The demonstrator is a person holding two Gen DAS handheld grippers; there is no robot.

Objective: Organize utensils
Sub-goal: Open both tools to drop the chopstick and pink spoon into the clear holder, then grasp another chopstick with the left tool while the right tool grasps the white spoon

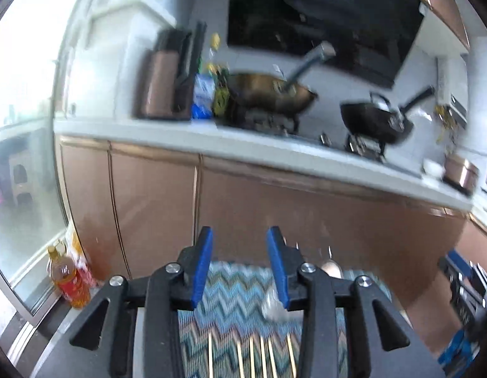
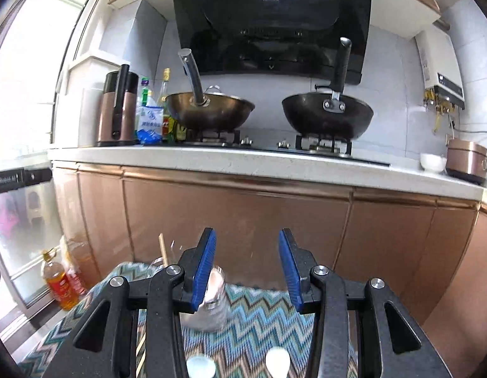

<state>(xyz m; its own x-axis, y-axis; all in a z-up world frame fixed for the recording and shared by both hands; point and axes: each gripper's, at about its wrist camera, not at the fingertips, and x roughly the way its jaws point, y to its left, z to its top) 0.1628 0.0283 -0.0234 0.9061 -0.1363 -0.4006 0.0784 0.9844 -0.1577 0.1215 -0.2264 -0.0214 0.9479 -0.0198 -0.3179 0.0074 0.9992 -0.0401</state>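
Note:
My left gripper point(image 1: 240, 271) is open and empty above a table with a zigzag cloth point(image 1: 234, 296). Several wooden chopsticks point(image 1: 252, 359) lie on the cloth right below it. A clear glass point(image 1: 273, 307) stands just right of its right finger, with a spoon point(image 1: 333, 267) beyond. My right gripper point(image 2: 247, 271) is open and empty over the same cloth point(image 2: 262, 318). A clear glass point(image 2: 212, 299) stands partly behind its left finger, and one chopstick point(image 2: 163, 250) stands in a second glass to the left. Two white spoon ends point(image 2: 276, 360) lie at the bottom edge.
A kitchen counter point(image 2: 212, 157) with copper cabinet doors point(image 2: 237, 220) runs across behind the table. Two woks point(image 2: 208, 108) sit on the stove. An oil bottle point(image 2: 59, 283) stands on the floor at the left by a glass door.

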